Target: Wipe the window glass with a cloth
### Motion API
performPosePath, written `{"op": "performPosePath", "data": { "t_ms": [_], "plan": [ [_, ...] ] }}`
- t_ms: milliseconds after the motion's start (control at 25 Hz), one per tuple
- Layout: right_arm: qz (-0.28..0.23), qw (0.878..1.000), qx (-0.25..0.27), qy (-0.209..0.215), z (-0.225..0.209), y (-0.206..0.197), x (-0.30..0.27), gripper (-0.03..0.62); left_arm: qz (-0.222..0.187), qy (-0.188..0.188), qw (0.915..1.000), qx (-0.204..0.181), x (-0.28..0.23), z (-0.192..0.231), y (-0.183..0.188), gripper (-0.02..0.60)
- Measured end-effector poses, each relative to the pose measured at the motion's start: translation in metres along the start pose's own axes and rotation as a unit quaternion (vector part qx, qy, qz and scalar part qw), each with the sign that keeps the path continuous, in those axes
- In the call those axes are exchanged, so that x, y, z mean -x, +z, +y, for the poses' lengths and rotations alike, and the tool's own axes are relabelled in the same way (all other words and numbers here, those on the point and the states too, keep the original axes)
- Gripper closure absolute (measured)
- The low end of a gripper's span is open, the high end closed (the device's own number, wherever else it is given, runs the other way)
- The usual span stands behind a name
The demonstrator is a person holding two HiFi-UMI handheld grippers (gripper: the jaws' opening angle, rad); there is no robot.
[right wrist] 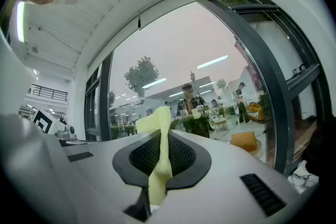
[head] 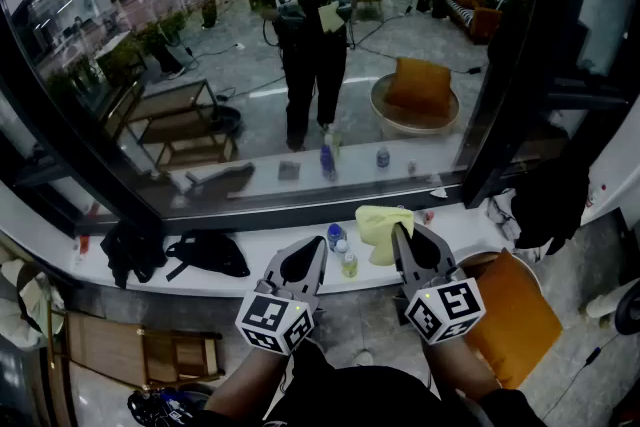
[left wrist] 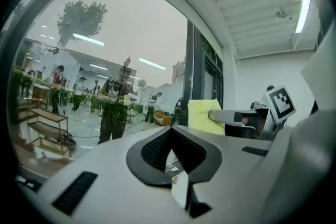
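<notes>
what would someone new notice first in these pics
The yellow cloth stands out most, pinched in the right gripper's shut jaws, low centre of the head view over the white sill. Above it the big window glass fills the view, mirroring the person and both grippers. The left gripper sits alongside, jaws together and empty.

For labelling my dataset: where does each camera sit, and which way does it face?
Head view: on the person's head, looking steeply down at the sill and window glass; the left claw, right claw and forearms show.
Left gripper view: on the left claw, looking along its shut, empty jaws toward the glass; the right claw shows at right.
Right gripper view: on the right claw, looking along jaws shut on the yellow cloth toward the glass.
Shared: all three show the yellow cloth and the glass.
</notes>
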State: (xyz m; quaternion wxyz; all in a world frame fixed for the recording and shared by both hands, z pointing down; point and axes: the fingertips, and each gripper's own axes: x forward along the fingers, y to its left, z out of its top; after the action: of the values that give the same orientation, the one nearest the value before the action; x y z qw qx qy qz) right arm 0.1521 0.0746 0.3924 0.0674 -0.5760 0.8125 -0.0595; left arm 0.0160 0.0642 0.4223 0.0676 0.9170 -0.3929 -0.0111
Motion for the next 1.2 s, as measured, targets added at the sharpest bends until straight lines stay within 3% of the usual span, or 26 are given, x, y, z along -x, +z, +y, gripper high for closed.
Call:
{"op": "performPosePath", "data": {
  "t_ms": [680, 1200],
  "plan": [
    [-0.009, 1.0, 0.004, 0.0, -0.005, 0.003, -0.004, 0.556, 0.003, -0.009, 0.9999, 0.003, -0.013, 0.0, -0.004, 0.577],
    [-0.007, 1.0, 0.004, 0.021, 0.021, 0.007, -0.051, 0.556, -0.002, -0.001, 1.0, 0.002, -0.013, 0.044, 0.006, 0.577]
  ]
}}
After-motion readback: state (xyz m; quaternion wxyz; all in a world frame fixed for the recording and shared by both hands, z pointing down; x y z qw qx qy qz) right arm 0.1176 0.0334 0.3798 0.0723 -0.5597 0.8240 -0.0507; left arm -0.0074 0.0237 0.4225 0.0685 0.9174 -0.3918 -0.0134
